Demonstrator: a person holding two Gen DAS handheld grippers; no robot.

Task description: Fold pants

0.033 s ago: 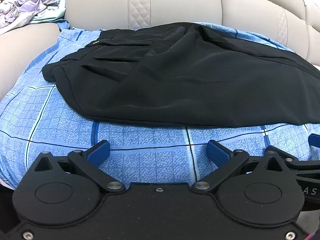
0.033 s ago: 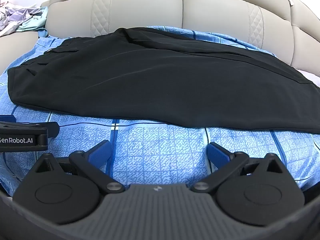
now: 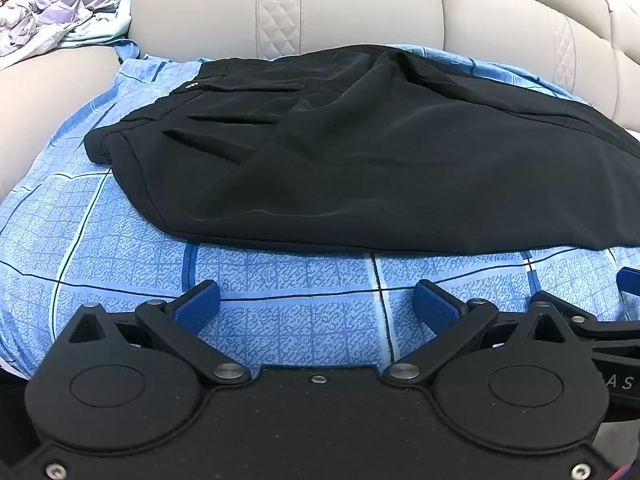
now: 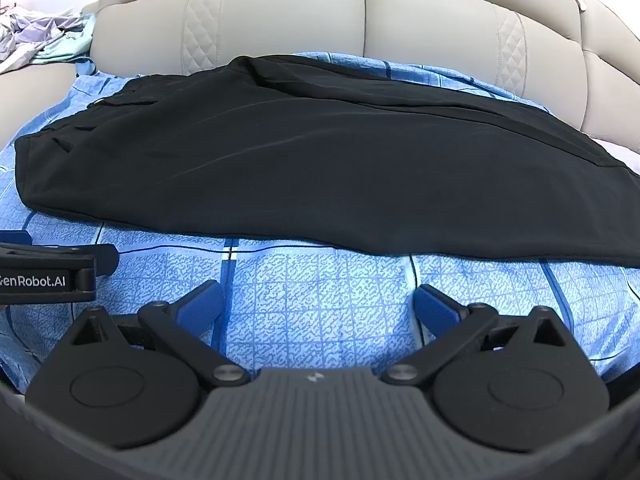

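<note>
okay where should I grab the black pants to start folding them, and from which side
Probably the waistband end of the black pants, at the near corner. It lies flat with a free edge on the blue sheet, so slide the open left gripper in low from the near side.

A home, by the look of it: living room or lounge corner. Beige leather sofa point(image 4: 360, 20) with quilted diamond stitching on the back cushions, filling the far side of both views. Blue checked sheet point(image 3: 280, 328) spread over the seat as a work surface, black pants point(image 3: 380, 168) laid flat on it. Heap of crumpled pale laundry point(image 3: 52, 24) dumped on the sofa's far left end. Soft furnishings and household washing throughout.
</note>
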